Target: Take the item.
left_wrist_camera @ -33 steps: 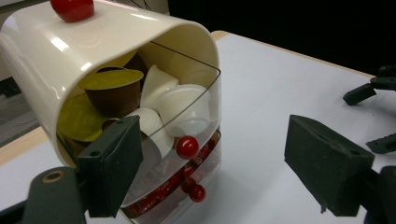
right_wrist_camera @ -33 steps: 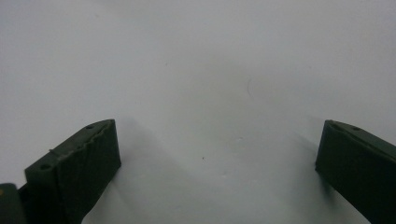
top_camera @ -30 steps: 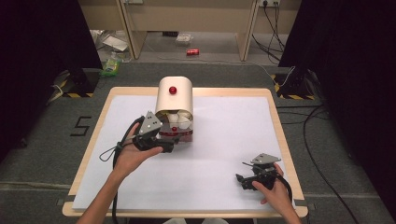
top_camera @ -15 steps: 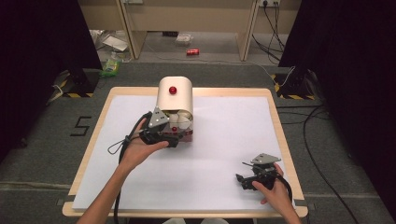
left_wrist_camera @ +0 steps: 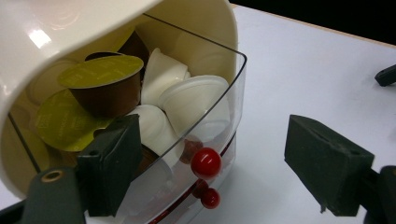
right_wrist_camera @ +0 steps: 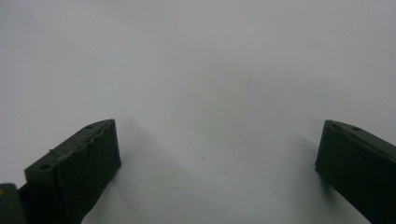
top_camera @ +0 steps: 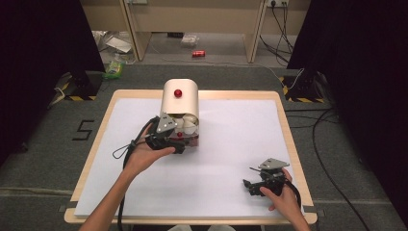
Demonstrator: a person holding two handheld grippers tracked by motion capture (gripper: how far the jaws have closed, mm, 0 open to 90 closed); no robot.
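Where the high view runs from its left edge — left gripper (top_camera: pixel 179 144), held in the left hand (top_camera: pixel 144 156), jaws wide apart and empty, cable looping off toward the table's left side. Pressed up to the front of the capsule dispenser (top_camera: pixel 180 103): cream arched hood, red knob (top_camera: pixel 178 93) on top, clear drawer (left_wrist_camera: pixel 219 121) at its base. Seen along the left gripper (left_wrist_camera: pixel 210 182) in its own view — one black pad just inside or against the drawer's clear wall, exact contact not decidable; the other pad well out over bare white table (left_wrist_camera: pixel 303 70). Between the two pads, the drawer's red knob (left_wrist_camera: pixel 206 163), with its reflection or a second bead just beneath. Contents of drawer: brown capsules with yellow-green lids (left_wrist_camera: pixel 102 86), white capsules (left_wrist_camera: pixel 196 100), heaped, some tilted.

Governing relation: drawer knob directly ahead of the left gripper, lying between its pads; drawer's long axis running back under the hood, so any pull judged to come straight toward the person. Left hand by far the nearer.

Further right: right gripper (top_camera: pixel 252 185), resting in the right hand (top_camera: pixel 284 202) near the table's front right corner, well apart from the dispenser. Jaws spread, nothing between them but white surface (right_wrist_camera: pixel 210 93).
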